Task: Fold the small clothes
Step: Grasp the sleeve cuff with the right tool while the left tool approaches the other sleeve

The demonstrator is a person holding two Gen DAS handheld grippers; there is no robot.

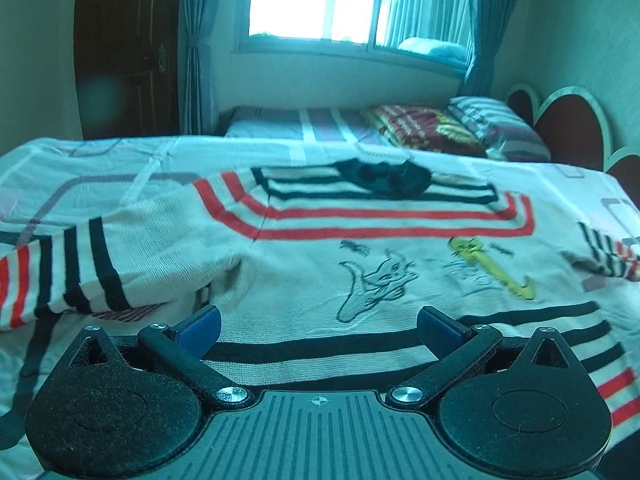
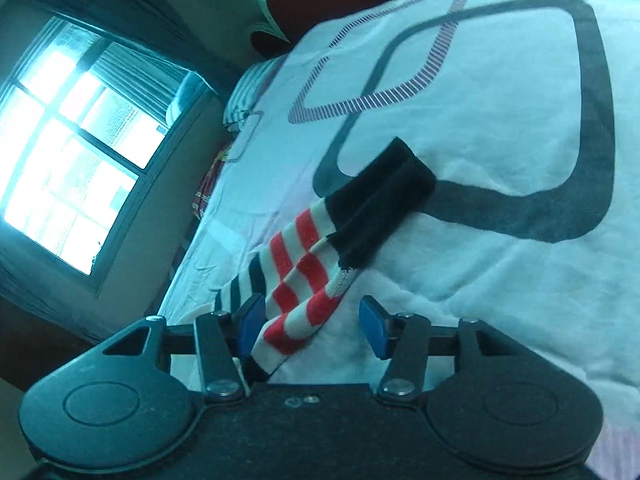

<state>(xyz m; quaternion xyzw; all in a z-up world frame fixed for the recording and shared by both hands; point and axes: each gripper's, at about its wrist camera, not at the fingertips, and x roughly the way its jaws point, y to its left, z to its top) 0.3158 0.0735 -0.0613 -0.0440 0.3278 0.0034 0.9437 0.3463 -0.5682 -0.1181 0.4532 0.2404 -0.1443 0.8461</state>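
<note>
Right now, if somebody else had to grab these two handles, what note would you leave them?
Left gripper: jaws open, holding nothing, hovering over the sweater's striped bottom hem.
Right gripper: jaws open, set around the striped sleeve near its black cuff; nothing clamped yet.
Things: the small white knit sweater lies spread flat, front up, on the bedspread, collar at the far end, both sleeves out to the sides.
Done: sweater laid out; no fold visible.
Left: probably close on the right sleeve and fold it inward, then the other sleeve, then fold the body.
</note>
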